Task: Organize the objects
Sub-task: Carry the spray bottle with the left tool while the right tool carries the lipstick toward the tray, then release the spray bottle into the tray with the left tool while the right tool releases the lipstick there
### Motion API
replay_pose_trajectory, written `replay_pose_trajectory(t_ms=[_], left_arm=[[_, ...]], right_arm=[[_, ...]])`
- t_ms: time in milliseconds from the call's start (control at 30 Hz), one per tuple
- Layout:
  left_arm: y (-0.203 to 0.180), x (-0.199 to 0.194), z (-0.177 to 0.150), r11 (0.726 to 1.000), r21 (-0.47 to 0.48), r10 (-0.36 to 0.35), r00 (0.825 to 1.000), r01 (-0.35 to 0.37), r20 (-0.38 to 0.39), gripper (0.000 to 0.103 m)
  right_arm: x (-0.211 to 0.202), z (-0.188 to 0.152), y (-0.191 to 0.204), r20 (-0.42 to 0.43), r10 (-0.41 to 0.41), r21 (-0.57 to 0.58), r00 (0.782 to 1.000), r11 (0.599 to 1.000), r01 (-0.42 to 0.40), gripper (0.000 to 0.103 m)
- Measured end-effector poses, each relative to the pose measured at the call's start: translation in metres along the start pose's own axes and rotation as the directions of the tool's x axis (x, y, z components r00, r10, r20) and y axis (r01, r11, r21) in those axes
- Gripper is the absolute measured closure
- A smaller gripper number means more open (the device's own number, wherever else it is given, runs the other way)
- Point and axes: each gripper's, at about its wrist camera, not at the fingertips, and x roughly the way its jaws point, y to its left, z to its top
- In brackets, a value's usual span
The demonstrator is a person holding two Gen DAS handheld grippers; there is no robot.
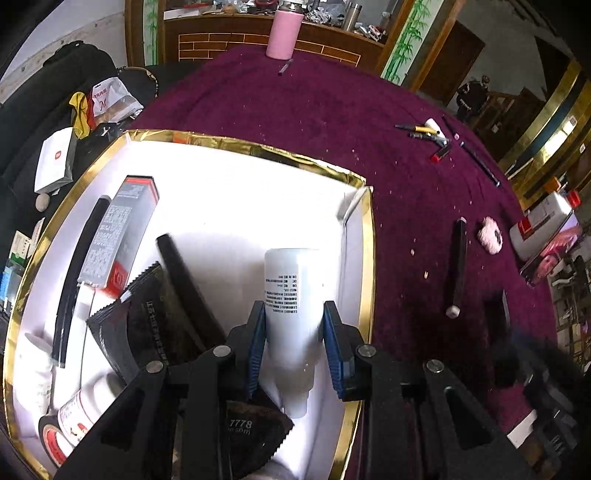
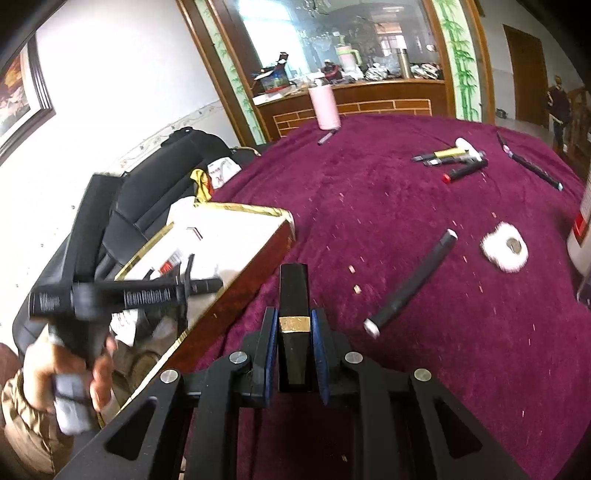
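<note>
Left gripper (image 1: 294,339) clamps white bottle (image 1: 291,295) (over gold-rimmed box (image 1: 258,147)); right gripper (image 2: 294,354) clamps black stick (image 2: 293,291)

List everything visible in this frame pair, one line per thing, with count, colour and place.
white bottle: 1, white, held over the box interior
box: 1, white inside with gold rim, at the table's left side
red-and-grey carton: 1, lying in the box
sachets: several, dark, in the box
black case: 1, black with gold band, held above the cloth
tablecloth: 1, maroon, over the table
black tube: 1, white cap, on the cloth
pink puff: 1, beside the tube
pens and sticks: a small pile, far right
pink tumbler: 1, far edge
left gripper: shut on the bottle
right gripper: shut on the case
hand: 1, on the left gripper's handle
</note>
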Motion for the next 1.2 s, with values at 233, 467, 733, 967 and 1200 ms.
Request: replay_pose_trajectory(t_ms=[233,467,733,967,1200], left_arm=[[0.000,0.006,-0.013,1.000,0.005,-0.006,0.999,0.006,-0.052,0.074],[0.003,0.009,-0.015,1.000,0.000,-0.030,0.997,0.030,-0.067,0.074],[0.006,0.009,-0.014,0.998,-0.011,-0.065,0.995,0.065,-0.074,0.074],[0.008,0.009,-0.013,0.996,-0.023,-0.090,0.993,0.089,-0.074,0.074],[0.013,0.007,-0.012,0.993,-0.061,-0.110,0.990,0.105,-0.084,0.073]], right_arm=[[0.033,0.046,0.021,-0.028,0.124,-0.031,0.992,0.992,-0.125,0.084],[0.090,0.079,0.037,-0.133,0.216,-0.012,0.967,0.976,-0.219,0.084],[0.136,0.078,0.053,-0.215,0.204,-0.064,0.955,0.973,-0.223,0.084],[0.149,0.067,0.053,-0.238,0.136,-0.113,0.962,0.979,-0.167,0.082],[0.129,0.069,0.050,-0.186,0.134,-0.098,0.973,0.983,-0.154,0.077]])
